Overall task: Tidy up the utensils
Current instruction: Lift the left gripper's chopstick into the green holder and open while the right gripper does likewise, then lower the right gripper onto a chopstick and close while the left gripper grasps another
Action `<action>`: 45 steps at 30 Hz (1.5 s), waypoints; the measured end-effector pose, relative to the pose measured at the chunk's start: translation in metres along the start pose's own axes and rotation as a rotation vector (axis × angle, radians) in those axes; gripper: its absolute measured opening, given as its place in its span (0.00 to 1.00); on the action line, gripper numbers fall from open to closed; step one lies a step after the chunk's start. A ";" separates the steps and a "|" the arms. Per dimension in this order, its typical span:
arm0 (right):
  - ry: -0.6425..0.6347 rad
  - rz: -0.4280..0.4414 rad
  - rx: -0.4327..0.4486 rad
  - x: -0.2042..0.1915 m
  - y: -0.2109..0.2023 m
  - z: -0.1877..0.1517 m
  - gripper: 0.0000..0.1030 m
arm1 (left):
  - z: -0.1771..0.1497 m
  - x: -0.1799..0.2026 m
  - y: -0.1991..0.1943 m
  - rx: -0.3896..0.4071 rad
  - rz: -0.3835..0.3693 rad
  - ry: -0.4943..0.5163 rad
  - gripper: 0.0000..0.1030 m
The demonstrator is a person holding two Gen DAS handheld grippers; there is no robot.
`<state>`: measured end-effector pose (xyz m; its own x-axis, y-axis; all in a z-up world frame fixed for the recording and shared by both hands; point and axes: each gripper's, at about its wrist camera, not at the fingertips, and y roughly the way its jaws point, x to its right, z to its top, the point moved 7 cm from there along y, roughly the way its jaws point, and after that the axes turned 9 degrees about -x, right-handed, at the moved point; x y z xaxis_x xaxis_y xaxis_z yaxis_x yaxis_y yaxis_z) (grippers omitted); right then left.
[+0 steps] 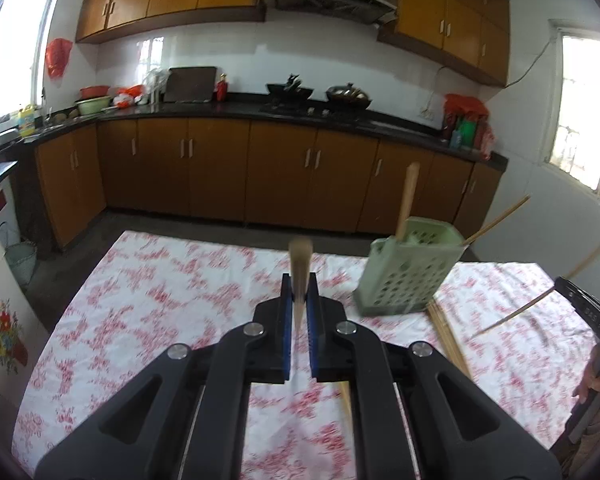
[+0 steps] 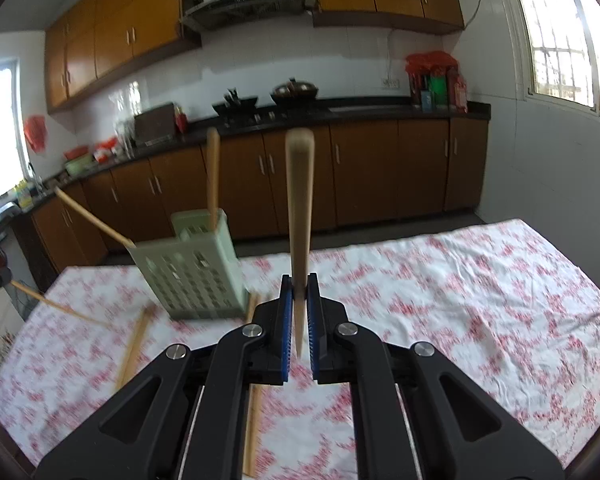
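Note:
A pale green perforated utensil holder [image 1: 406, 274] stands on the floral tablecloth, with one wooden chopstick [image 1: 407, 200] upright in it. It also shows in the right wrist view [image 2: 192, 268], left of my right gripper. My left gripper [image 1: 300, 294] is shut on a wooden chopstick [image 1: 300, 268] that points forward, left of the holder. My right gripper [image 2: 300, 294] is shut on a long wooden chopstick [image 2: 300, 208], held up above the table. Loose chopsticks [image 1: 448, 336] lie on the cloth by the holder's base; more of them show in the right wrist view [image 2: 134, 348].
The table [image 2: 480, 280] has a white cloth with red flowers. Behind it run brown kitchen cabinets [image 1: 220, 168] with a dark counter, woks and bottles. A dark object [image 1: 596, 312] and a hand sit at the table's right edge. Windows are at both sides.

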<state>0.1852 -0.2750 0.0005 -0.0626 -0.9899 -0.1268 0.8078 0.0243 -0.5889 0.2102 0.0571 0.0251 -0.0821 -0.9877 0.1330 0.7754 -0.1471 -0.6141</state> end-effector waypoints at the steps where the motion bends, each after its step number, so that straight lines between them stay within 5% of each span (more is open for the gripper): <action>1: 0.002 0.013 0.018 -0.004 -0.004 0.007 0.08 | 0.003 0.002 -0.003 0.008 -0.008 0.005 0.08; 13: 0.013 0.171 0.265 -0.053 -0.048 0.081 0.08 | 0.073 0.069 -0.047 0.223 -0.107 0.049 0.08; 20: -0.019 0.174 0.347 -0.070 -0.035 0.104 0.08 | 0.121 0.096 -0.044 0.360 -0.121 0.006 0.08; 31: -0.015 0.178 0.258 -0.070 0.018 0.092 0.08 | 0.128 0.115 0.009 0.386 -0.116 -0.022 0.08; 41: -0.033 0.174 0.165 -0.070 0.030 0.074 0.09 | 0.104 0.109 0.058 0.245 -0.124 -0.026 0.11; 45: -0.032 0.171 0.192 -0.065 0.011 0.078 0.24 | 0.101 0.102 0.036 0.272 -0.137 -0.023 0.23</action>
<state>0.2434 -0.2215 0.0642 0.1008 -0.9776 -0.1846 0.9016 0.1682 -0.3985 0.2932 -0.0436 0.0949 -0.1858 -0.9578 0.2193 0.8974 -0.2563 -0.3591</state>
